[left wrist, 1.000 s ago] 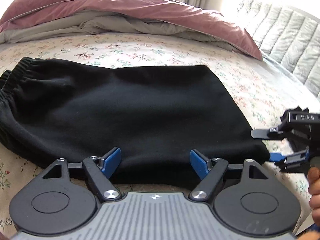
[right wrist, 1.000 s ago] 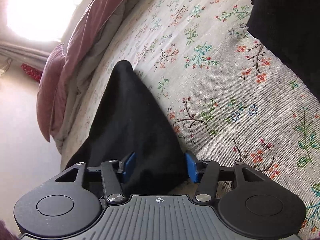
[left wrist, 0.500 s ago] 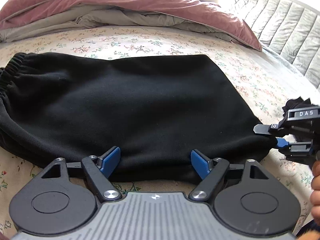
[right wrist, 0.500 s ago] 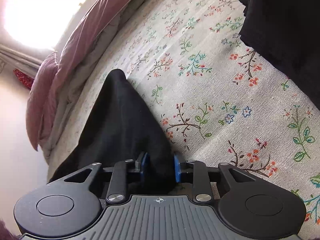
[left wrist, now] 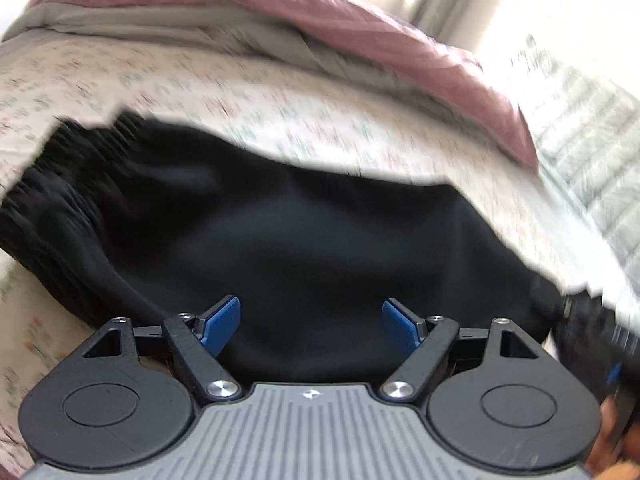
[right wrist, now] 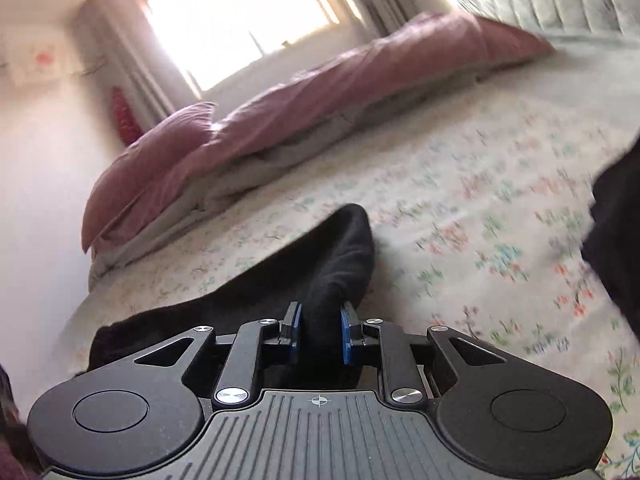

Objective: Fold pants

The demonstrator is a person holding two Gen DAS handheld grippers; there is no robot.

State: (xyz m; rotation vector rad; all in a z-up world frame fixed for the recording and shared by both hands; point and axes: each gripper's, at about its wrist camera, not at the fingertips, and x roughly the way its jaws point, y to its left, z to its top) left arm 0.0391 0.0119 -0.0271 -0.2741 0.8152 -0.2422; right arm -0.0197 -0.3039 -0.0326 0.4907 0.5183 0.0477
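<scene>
Black pants [left wrist: 280, 236] lie folded on the floral bedsheet [left wrist: 240, 100], elastic waistband at the left. My left gripper [left wrist: 311, 322] is open, its blue pads straddling the pants' near edge. In the right wrist view my right gripper [right wrist: 319, 330] is shut on a bunched edge of the pants [right wrist: 320, 256], lifted off the sheet. The right gripper also shows blurred at the far right of the left wrist view [left wrist: 600, 328], at the pants' right corner.
A rolled pink and grey duvet [left wrist: 360, 40] lies along the far side of the bed, also in the right wrist view [right wrist: 320, 92]. A quilted grey headboard [left wrist: 592, 128] stands at the right. A bright window [right wrist: 240, 20] is behind. More black fabric [right wrist: 616, 232] sits at the right edge.
My right gripper closed on the pants' corner and has lifted and swung it up. The left gripper has stayed open at the near edge, and its view has tilted and blurred.
</scene>
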